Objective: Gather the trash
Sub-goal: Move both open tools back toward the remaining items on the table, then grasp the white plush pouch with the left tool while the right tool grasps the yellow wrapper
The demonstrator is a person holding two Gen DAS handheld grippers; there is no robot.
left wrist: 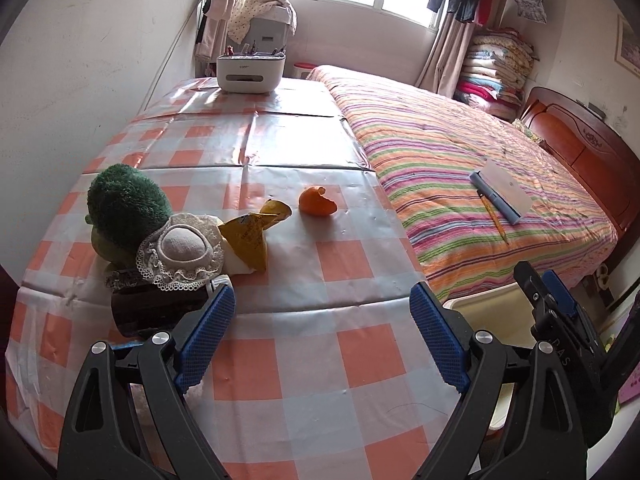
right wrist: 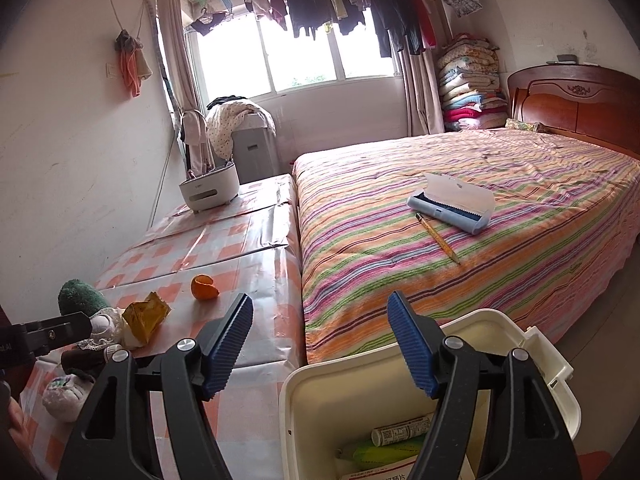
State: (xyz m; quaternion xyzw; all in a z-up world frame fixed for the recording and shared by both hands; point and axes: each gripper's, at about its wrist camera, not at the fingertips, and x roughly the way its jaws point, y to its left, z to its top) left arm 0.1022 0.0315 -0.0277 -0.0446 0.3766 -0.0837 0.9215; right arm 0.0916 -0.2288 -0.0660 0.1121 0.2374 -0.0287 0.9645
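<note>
1. Over a checked tablecloth (left wrist: pixel 304 320), the left gripper (left wrist: pixel 322 334) hovers with its jaws wide and nothing between them, pointing toward an orange peel (left wrist: pixel 317 201) and a crumpled yellow wrapper (left wrist: pixel 256 232) that lie near each other on the cloth.
2. The wrapper rests against a doll (left wrist: pixel 160 240) with green hair and a lace bonnet, so a clean pick likely means closing on the wrapper's free upper end, clear of the lace. The peel sits apart from everything and looks the easier first target.
3. The right gripper (right wrist: pixel 320 344) is also spread apart and empty, poised above the near rim of a cream plastic bin (right wrist: pixel 560 376) standing at the foot of a striped bed (right wrist: pixel 460 280).
4. The bin already holds trash: a rolled printed tube (right wrist: pixel 400 432), a green-and-yellow packet (right wrist: pixel 376 454) and a printed box (right wrist: pixel 372 476), partly hidden by the gripper.
5. On the bed lie an open blue case (right wrist: pixel 450 208) and a pencil (right wrist: pixel 438 238); these look like belongings, not trash.
6. A white desktop holder (left wrist: pixel 251 72) with pens sits at the table's far end.
</note>
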